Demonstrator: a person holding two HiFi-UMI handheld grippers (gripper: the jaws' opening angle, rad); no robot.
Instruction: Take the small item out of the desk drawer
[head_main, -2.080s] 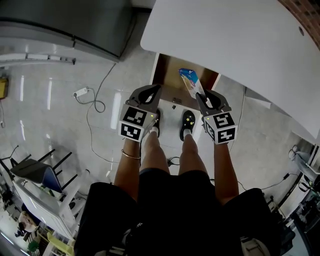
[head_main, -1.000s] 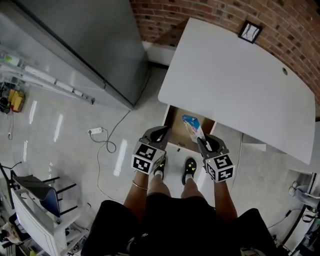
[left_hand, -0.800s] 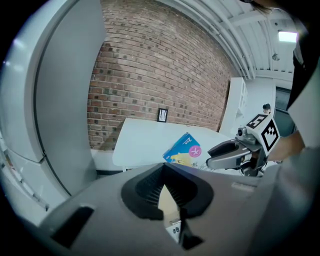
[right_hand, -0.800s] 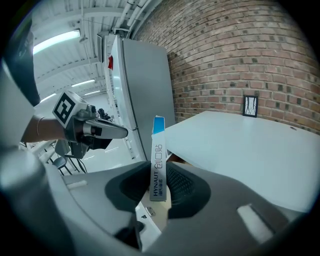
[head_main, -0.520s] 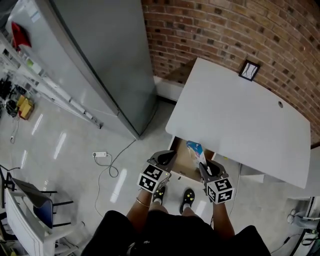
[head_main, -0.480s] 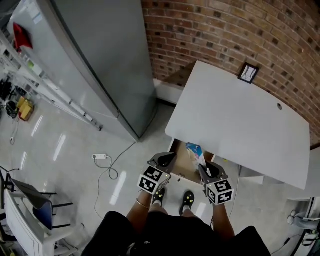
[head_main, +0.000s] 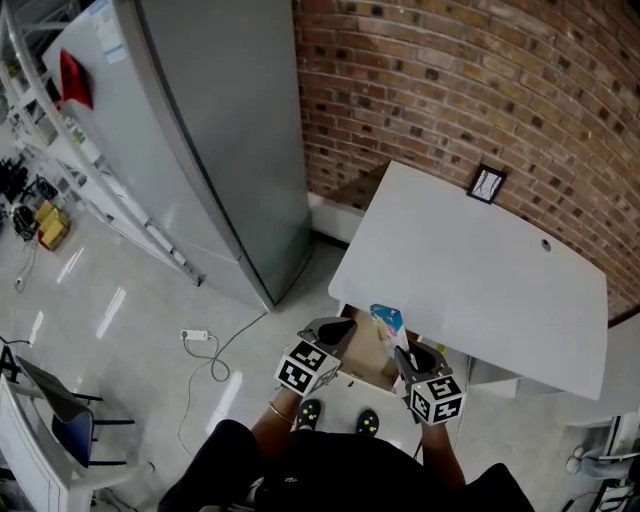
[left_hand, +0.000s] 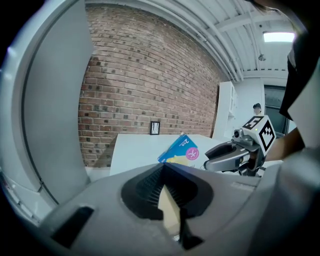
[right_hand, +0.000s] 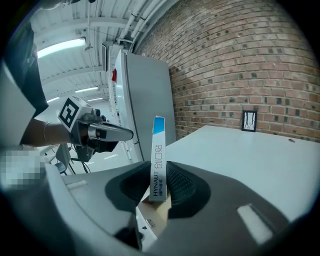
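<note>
A small blue and white box (head_main: 387, 322) stands upright in my right gripper (head_main: 401, 349), whose jaws are shut on its narrow sides. In the right gripper view the box (right_hand: 158, 160) rises from between the pads of that gripper (right_hand: 159, 186), its printed spine facing the camera. It hangs above the open desk drawer (head_main: 364, 346), which shows a brown inside under the white desk (head_main: 470, 270). My left gripper (head_main: 336, 330) is shut and holds nothing, just left of the drawer. The left gripper view shows its closed jaws (left_hand: 163, 168), with the box (left_hand: 179, 150) beyond.
A tall grey fridge (head_main: 200, 130) stands left of the desk against a brick wall (head_main: 480, 80). A small framed picture (head_main: 486, 184) sits at the desk's far edge. A power strip with its cable (head_main: 195, 337) lies on the floor, and a chair (head_main: 70, 420) stands at the lower left.
Both grippers have risen, the right one carrying the box up from the drawer. The head view has lifted too, so more wall and fridge show.
</note>
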